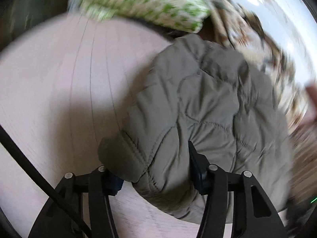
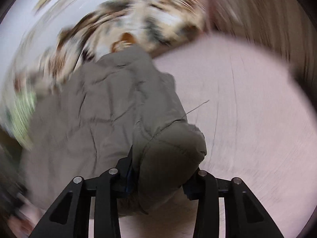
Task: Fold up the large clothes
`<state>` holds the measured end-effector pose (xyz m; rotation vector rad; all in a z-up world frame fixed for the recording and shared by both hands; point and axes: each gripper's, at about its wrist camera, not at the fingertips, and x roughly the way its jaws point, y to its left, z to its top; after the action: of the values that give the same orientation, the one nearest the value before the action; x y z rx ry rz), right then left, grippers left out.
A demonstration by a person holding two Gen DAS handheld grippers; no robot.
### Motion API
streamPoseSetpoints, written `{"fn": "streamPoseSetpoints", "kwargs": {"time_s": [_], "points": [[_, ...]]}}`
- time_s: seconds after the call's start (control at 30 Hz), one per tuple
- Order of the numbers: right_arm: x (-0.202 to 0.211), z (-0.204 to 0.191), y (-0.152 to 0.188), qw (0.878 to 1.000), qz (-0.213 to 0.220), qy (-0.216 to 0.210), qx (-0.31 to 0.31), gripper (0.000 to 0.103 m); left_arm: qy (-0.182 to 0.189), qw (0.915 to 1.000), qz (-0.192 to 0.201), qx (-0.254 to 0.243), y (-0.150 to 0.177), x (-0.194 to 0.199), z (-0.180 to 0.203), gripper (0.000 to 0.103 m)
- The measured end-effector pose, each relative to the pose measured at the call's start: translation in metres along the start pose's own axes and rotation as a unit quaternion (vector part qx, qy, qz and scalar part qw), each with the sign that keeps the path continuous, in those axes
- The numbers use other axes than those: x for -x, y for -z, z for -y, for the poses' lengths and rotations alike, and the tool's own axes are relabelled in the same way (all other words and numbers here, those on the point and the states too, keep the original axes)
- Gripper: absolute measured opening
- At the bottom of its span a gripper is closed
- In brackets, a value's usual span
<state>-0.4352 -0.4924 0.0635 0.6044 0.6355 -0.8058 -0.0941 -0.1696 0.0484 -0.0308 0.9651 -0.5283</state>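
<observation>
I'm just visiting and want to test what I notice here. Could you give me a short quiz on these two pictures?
1. True or false: the quilted jacket is bright red.
2. What lies between the fingers of the left gripper?
A. a fold of the jacket
B. a plate
C. nothing
3. Fill in: the jacket rests on a pale, pinkish ____, with patterned bedding heaped beyond it.

Key
1. False: it is grey-green.
2. A. The right gripper likewise has a thick fold of the jacket between its fingers.
3. Floor. It shows plank lines, though the blur makes the material hard to tell.
</observation>
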Motion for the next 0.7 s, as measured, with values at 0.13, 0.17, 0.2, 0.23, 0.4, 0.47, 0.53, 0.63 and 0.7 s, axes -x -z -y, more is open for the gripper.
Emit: {"fn": "streamPoseSetpoints", "kwargs": {"time_s": [0.13, 0.17, 0.2, 0.23, 0.4, 0.47, 0.53, 0.63, 0.7], "points": [[0.001, -0.029, 0.004, 0.992, 0.022, 0.06, 0.109, 0.039, -0.059, 0.9949, 0.027, -0.078, 0.004, 0.003, 0.021, 0.053], [0.001, -0.032, 0.004, 0.99, 0.024, 0.067, 0.123, 0.039, -0.06, 0.9947, 0.028, -0.079, 0.003, 0.003, 0.021, 0.053], [0.001, -0.036, 0.005, 0.987, 0.028, 0.077, 0.14, 0.038, -0.059, 0.9948, 0.027, -0.079, 0.002, 0.003, 0.02, 0.053], [0.001, -0.039, 0.006, 0.984, 0.031, 0.083, 0.151, 0.038, -0.058, 0.9949, 0.027, -0.079, 0.001, 0.003, 0.019, 0.053], [0.006, -0.05, 0.009, 0.972, 0.056, 0.112, 0.201, 0.038, -0.078, 0.9904, 0.044, -0.106, 0.002, 0.006, 0.03, 0.052], [0.01, -0.055, 0.011, 0.967, 0.067, 0.12, 0.216, 0.038, -0.086, 0.9876, 0.054, -0.12, 0.003, 0.01, 0.033, 0.052], [0.016, -0.062, 0.013, 0.958, 0.087, 0.134, 0.238, 0.038, -0.096, 0.9841, 0.066, -0.134, 0.004, 0.013, 0.037, 0.051], [0.023, -0.071, 0.015, 0.947, 0.114, 0.146, 0.261, 0.037, -0.102, 0.9816, 0.077, -0.142, 0.004, 0.016, 0.04, 0.05], [0.028, -0.077, 0.017, 0.941, 0.13, 0.151, 0.272, 0.037, -0.112, 0.9774, 0.091, -0.154, 0.005, 0.019, 0.044, 0.049]]}}
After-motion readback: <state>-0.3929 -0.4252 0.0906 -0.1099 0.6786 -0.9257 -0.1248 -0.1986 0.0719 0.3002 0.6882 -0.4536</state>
